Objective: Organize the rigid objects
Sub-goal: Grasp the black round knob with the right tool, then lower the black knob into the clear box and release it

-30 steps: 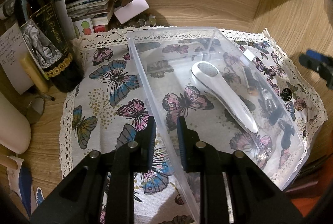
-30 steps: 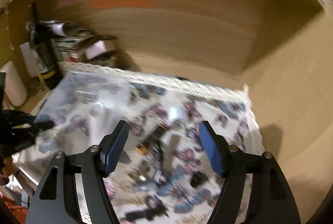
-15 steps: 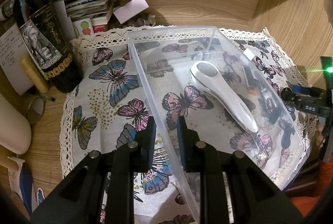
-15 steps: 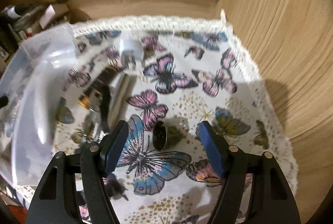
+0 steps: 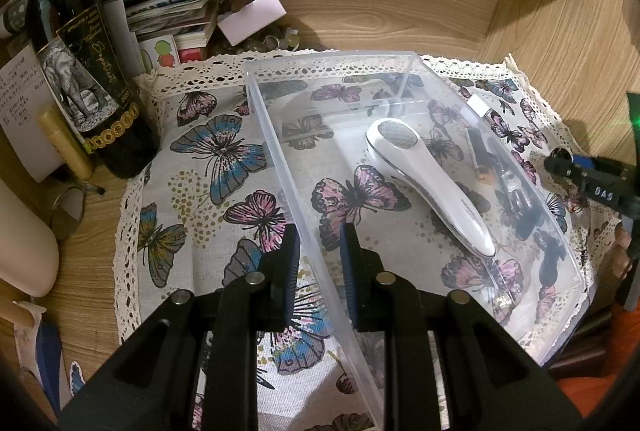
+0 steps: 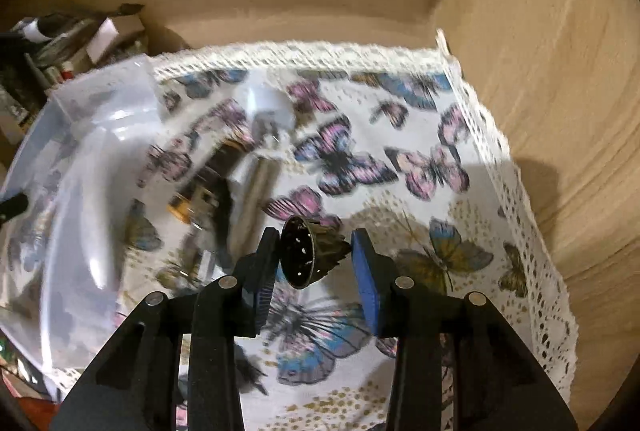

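My left gripper is shut on the near left wall of a clear plastic bin that stands on the butterfly cloth. A white handheld device lies inside the bin. My right gripper is closed around a small dark metal cone-shaped capsule, just above the cloth. It also shows at the far right of the left wrist view. The bin lies to its left.
A dark wine bottle and a stack of papers and boxes stand at the back left. A metal cylinder, a white plug and small dark parts lie beside the bin. Wooden walls close in the back and right.
My right gripper swung down and forward over the cloth and closed from wide open onto the small metal capsule. My left gripper kept its hold on the bin wall.
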{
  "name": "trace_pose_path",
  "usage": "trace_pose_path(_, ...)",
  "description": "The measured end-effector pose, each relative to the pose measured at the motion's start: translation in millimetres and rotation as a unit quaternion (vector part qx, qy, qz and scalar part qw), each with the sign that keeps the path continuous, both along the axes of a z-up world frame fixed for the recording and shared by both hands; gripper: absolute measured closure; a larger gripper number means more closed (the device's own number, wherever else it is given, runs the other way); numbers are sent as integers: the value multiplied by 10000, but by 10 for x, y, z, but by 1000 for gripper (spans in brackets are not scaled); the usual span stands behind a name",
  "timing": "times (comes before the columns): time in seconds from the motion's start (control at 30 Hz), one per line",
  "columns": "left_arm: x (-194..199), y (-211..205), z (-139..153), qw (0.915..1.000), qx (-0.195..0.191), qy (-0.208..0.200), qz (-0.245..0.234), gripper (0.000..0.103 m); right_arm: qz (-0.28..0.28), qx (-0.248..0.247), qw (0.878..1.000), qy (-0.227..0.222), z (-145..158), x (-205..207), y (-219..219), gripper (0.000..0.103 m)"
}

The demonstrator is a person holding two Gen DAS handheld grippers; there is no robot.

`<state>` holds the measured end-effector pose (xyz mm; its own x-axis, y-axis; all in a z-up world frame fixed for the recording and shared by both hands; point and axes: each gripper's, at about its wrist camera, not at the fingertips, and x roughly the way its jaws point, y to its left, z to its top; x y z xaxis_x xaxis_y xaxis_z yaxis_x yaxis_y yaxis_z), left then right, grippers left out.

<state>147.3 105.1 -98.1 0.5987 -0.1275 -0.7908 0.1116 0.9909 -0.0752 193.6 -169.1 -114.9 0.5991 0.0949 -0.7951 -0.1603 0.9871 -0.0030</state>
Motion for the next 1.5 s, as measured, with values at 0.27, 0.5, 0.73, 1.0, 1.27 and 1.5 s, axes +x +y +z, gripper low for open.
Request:
trace_pose_path(0.27,-10,15,-5,10000,-37,-11,-32,82,449,112,9973,-574,404,-26,310,69)
trace_pose_path(0.5,-10,16,-6,10000,-42,-8,-29,82,1068,260,9898,-907,646,-41,723,69)
trace_pose_path(0.73,-7,14,-7,10000,-58,-10,-24,82,1750,248,9803,-881,661,-61,1161,69)
trace_pose_path(1.0,-3,13,-6,10000,-70,-12,-25,82,2325,170,9703,-644,555,-63,1517,69)
trace_pose_path(1.27,2,20,-3,10000,-90,-18,-33,82,2564,15,9663,-229,358,30,1716,69)
trace_pose_path(1.5,1,21,-4,10000,-91,-17,-29,82,2673,-31,9636,-39,256,61,1781,69)
